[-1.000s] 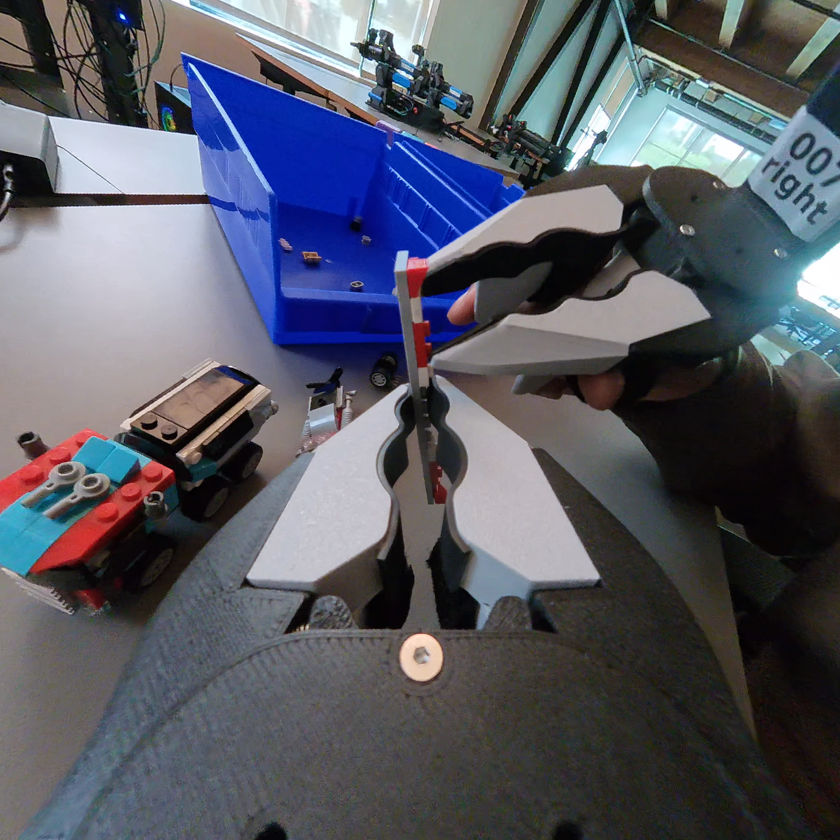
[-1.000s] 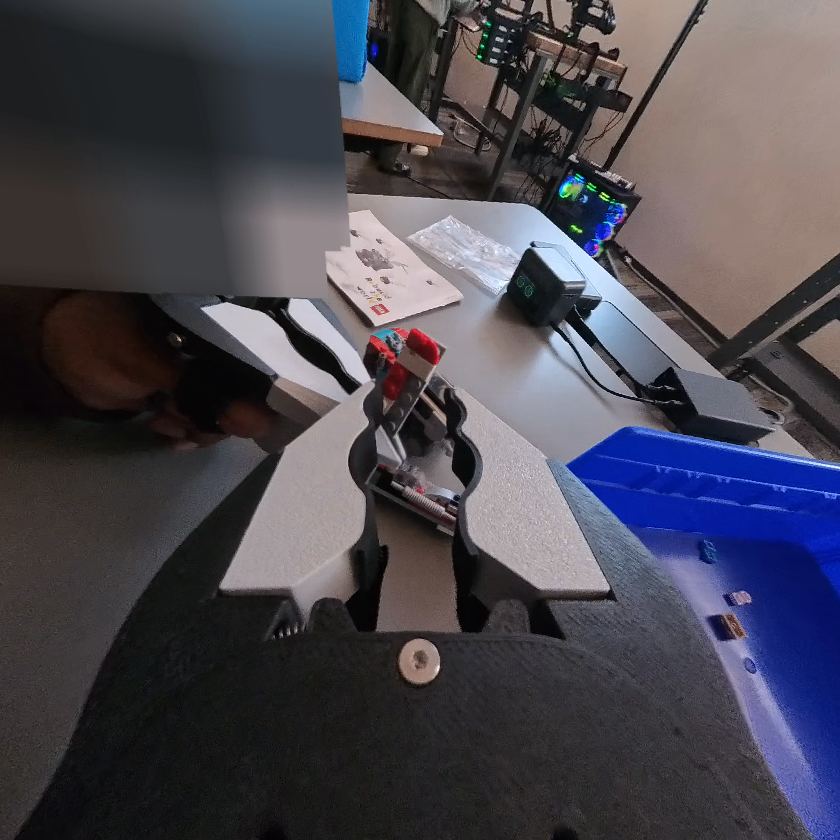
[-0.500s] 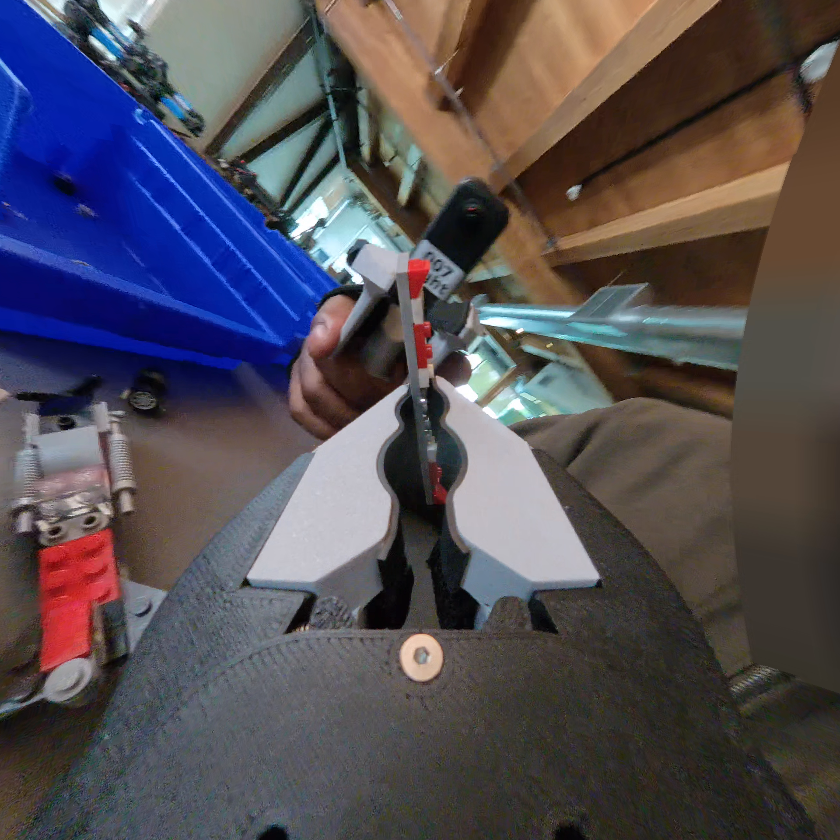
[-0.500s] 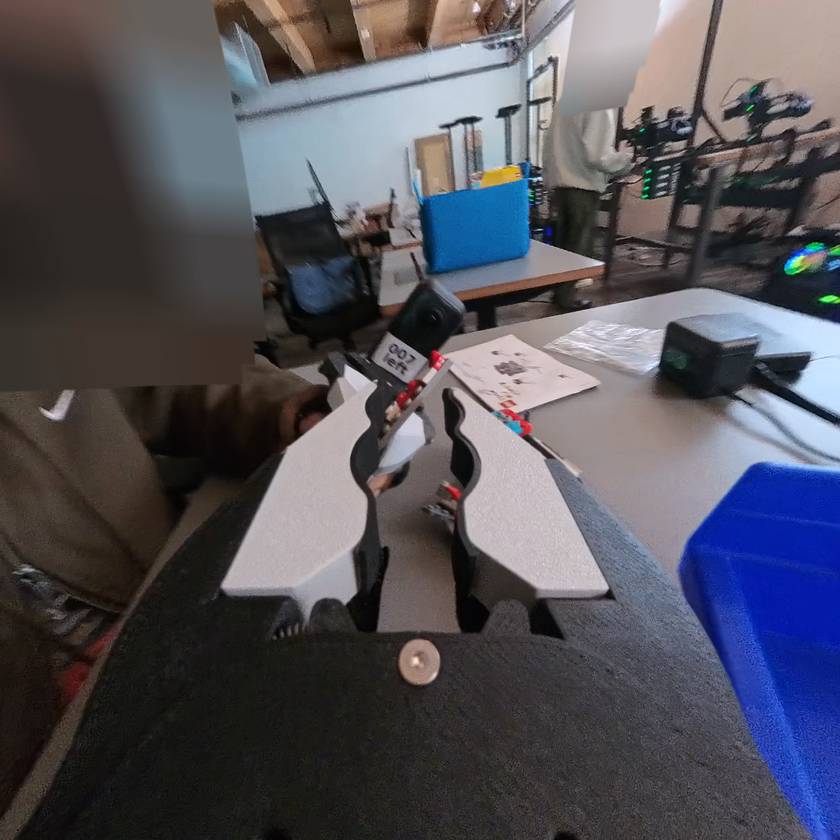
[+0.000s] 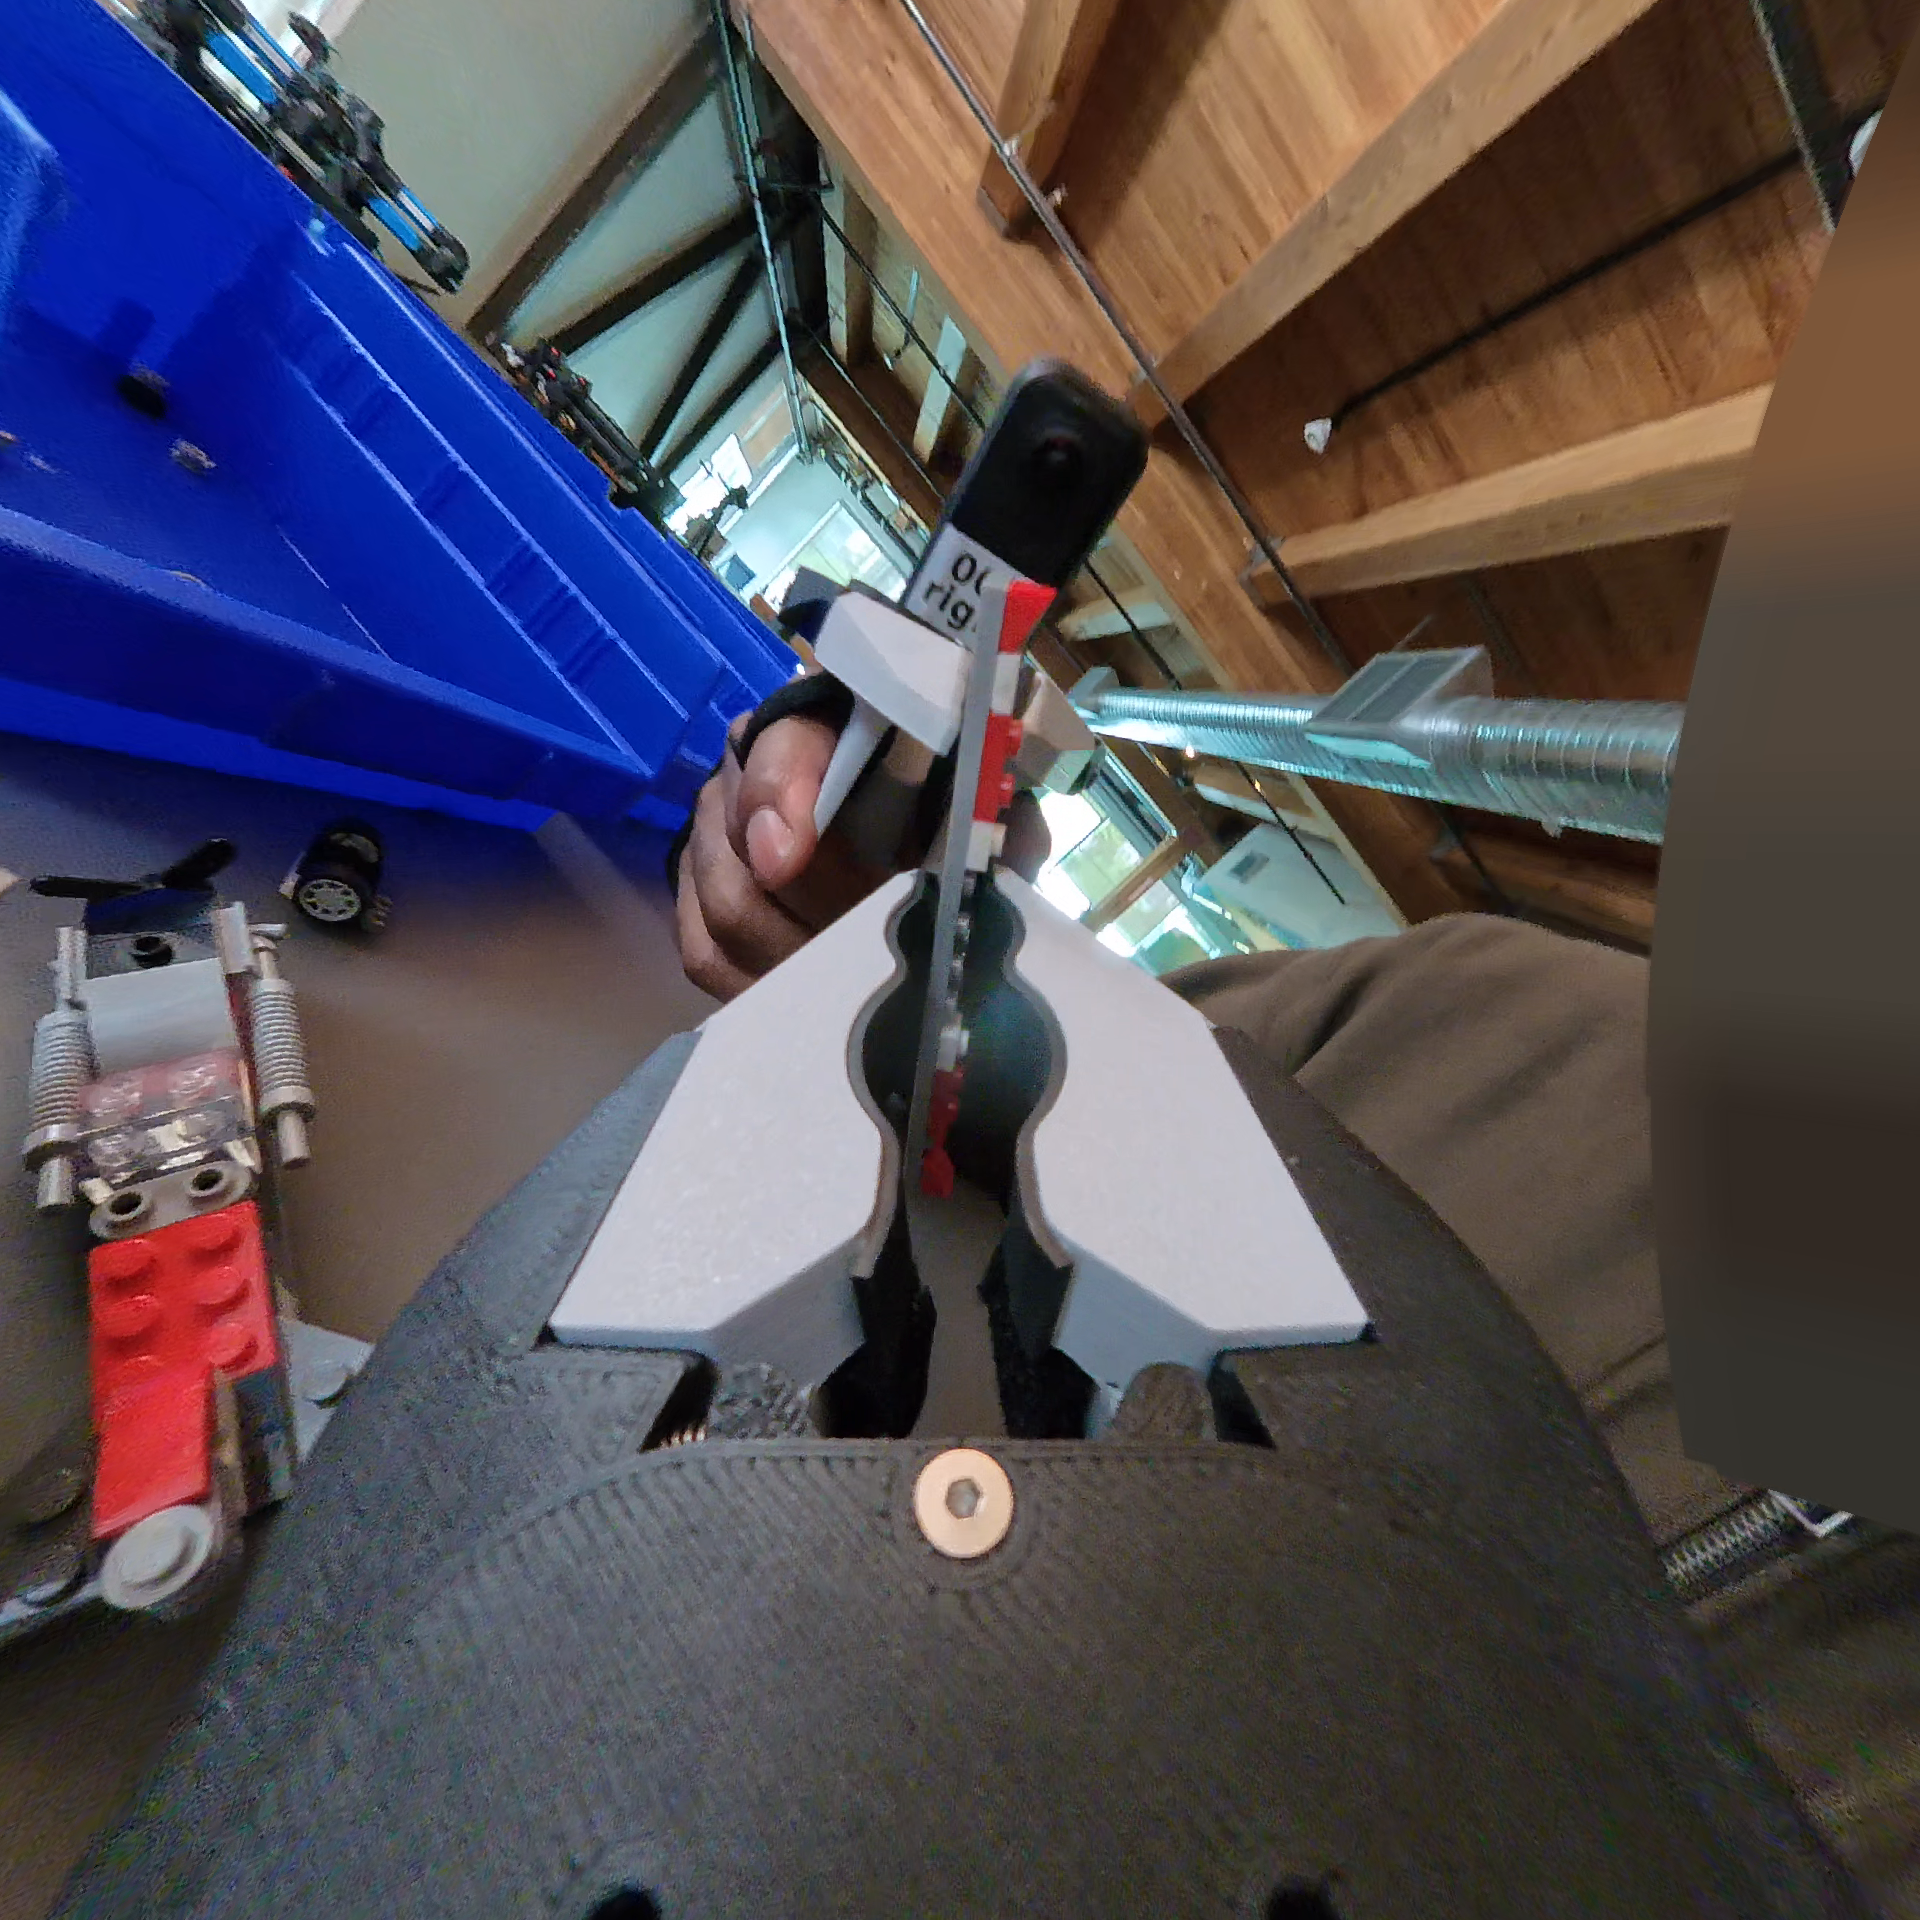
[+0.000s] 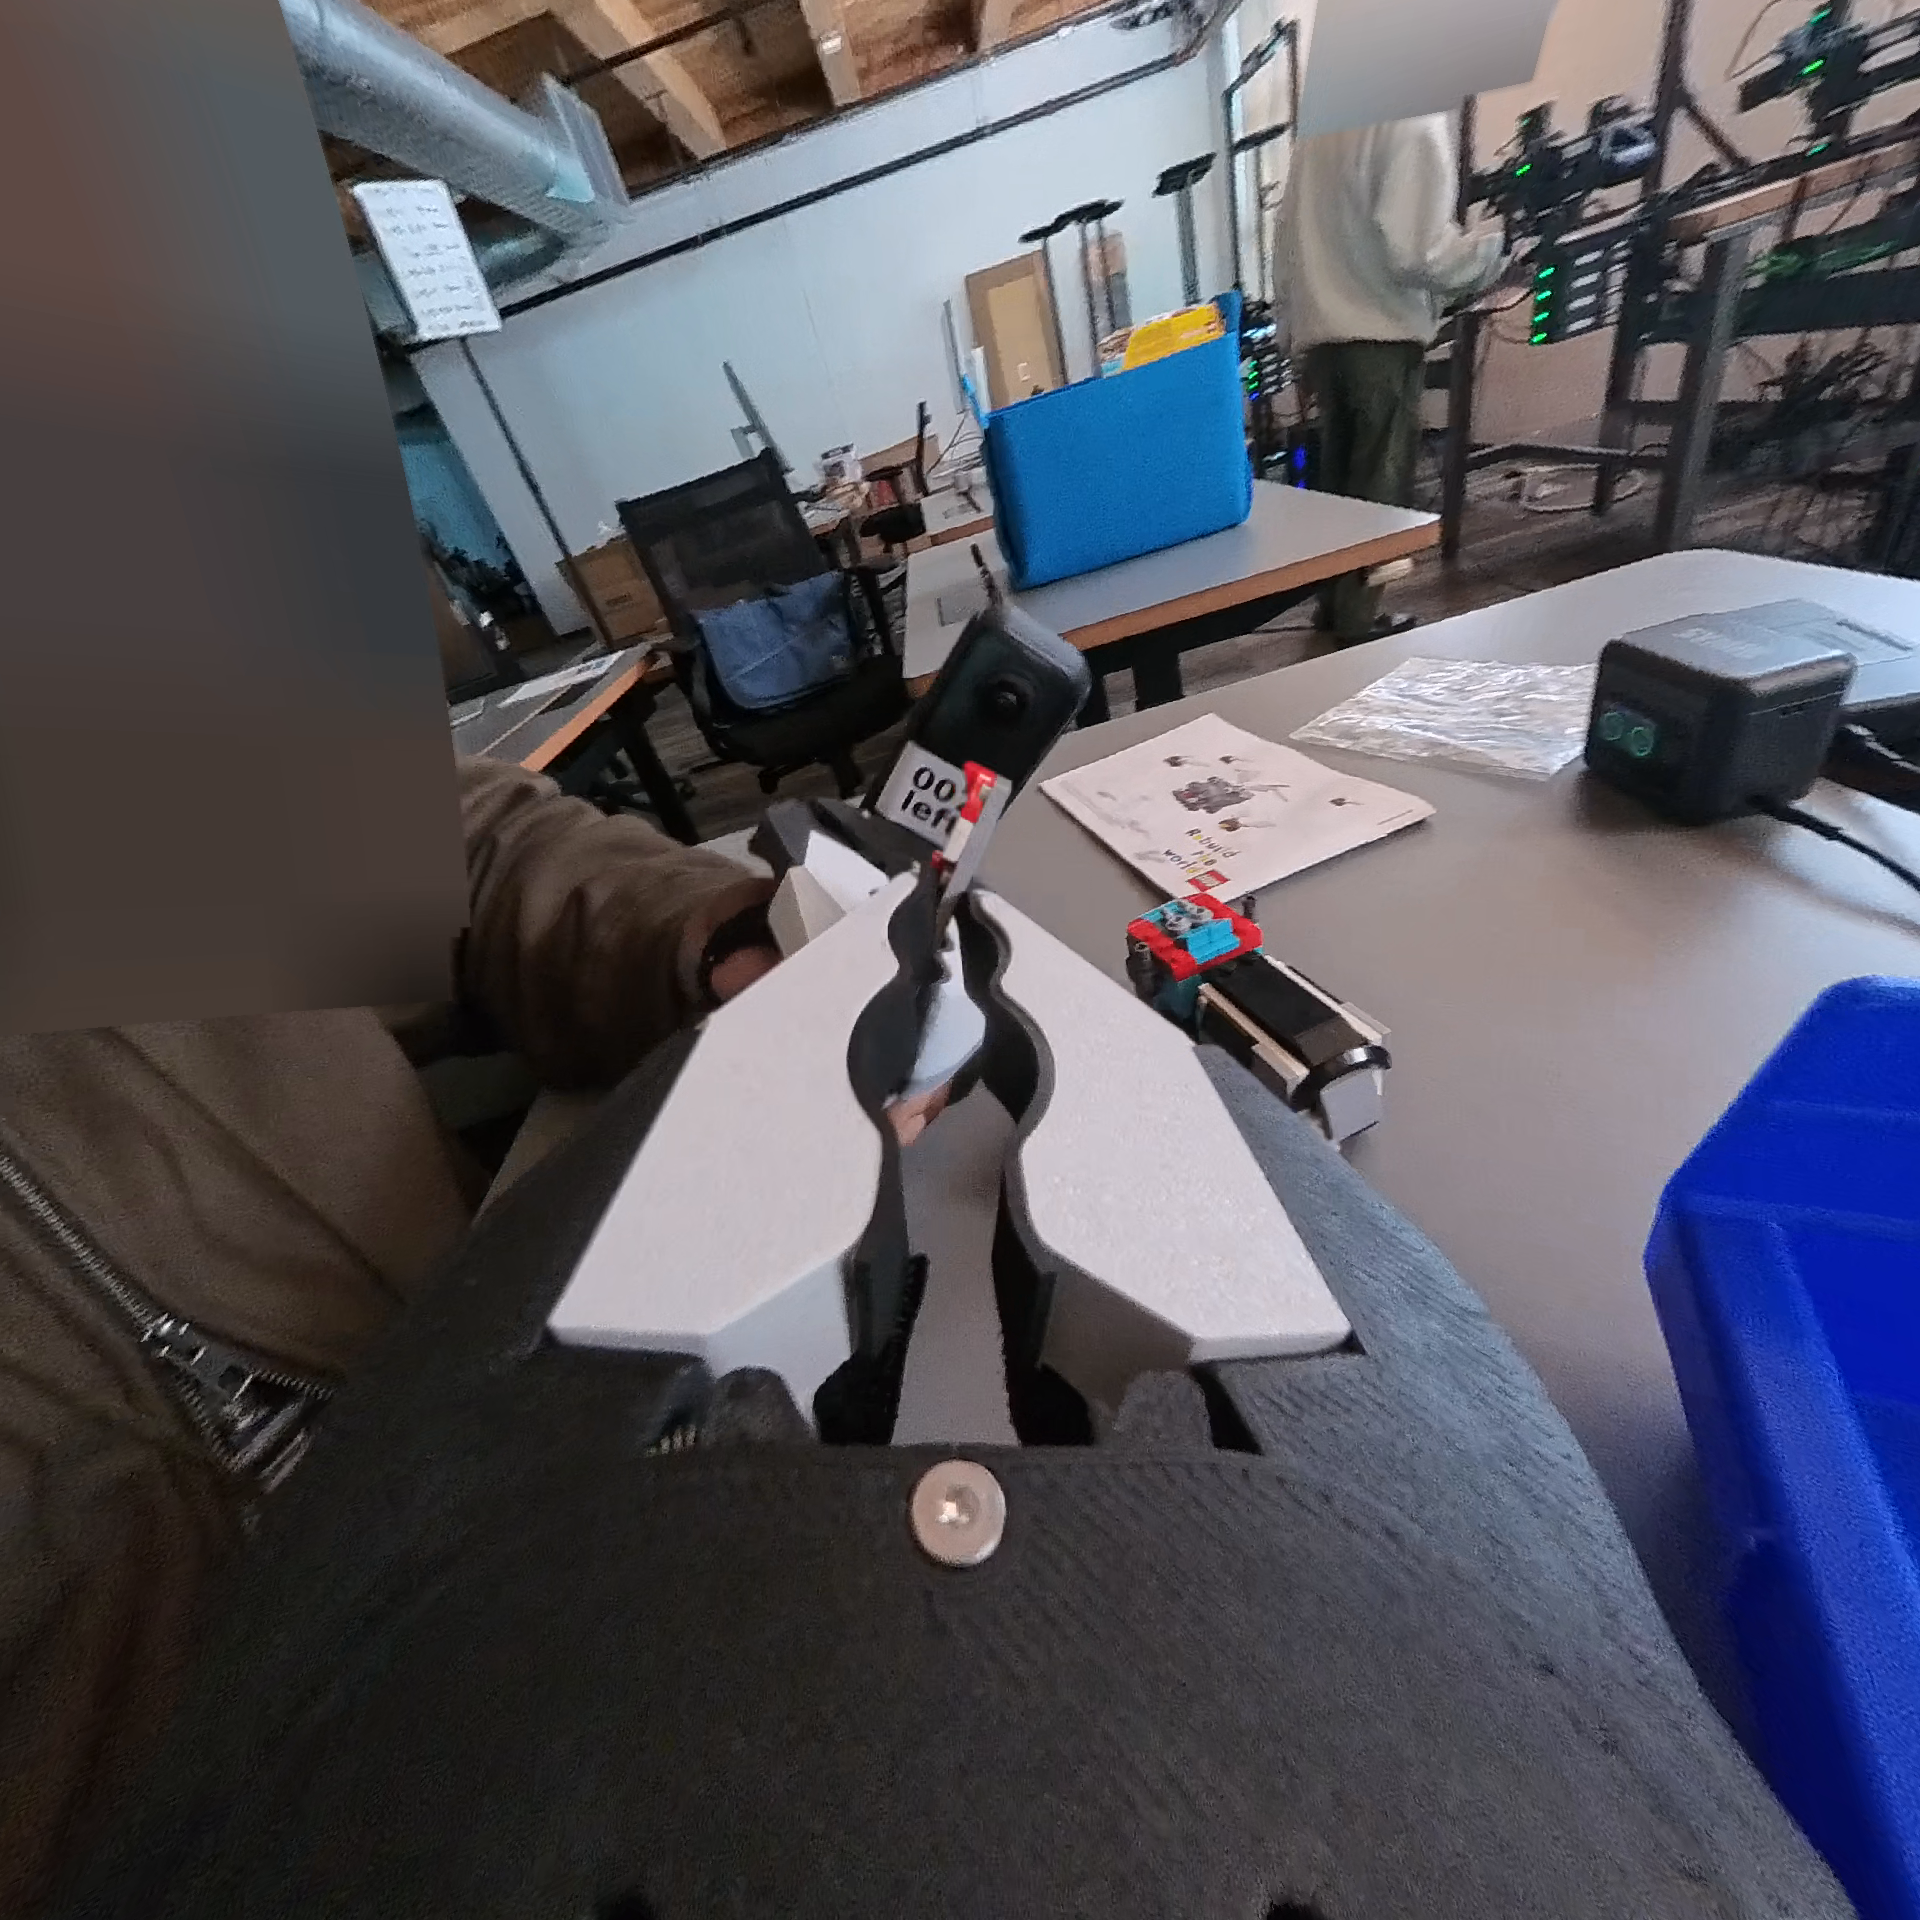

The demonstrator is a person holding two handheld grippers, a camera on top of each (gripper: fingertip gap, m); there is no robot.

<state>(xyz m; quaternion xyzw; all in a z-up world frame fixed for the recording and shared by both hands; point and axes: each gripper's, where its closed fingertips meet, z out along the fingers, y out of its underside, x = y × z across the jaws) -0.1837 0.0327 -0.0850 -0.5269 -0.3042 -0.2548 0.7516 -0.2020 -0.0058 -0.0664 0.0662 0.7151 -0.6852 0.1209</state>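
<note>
Grey, thin and studded with red and white bricks, a toy plate stands edge-on between the jaws of the left gripper, which are clenched on its lower part while its upper end rises clear of the tips. The right gripper, held in a hand, faces it from beyond, its grey fingers either side of the plate's upper end. In the right wrist view the right gripper has its jaws nearly closed on the same plate, though whether both pads press on it cannot be told.

On the grey worktop to the left lies a part-built toy vehicle with springs, then a loose wheel, then a blue bin. From the right wrist, a red, teal and black toy car sits just right of the jaws, with a booklet, a clear plastic bag and a black box farther back.
</note>
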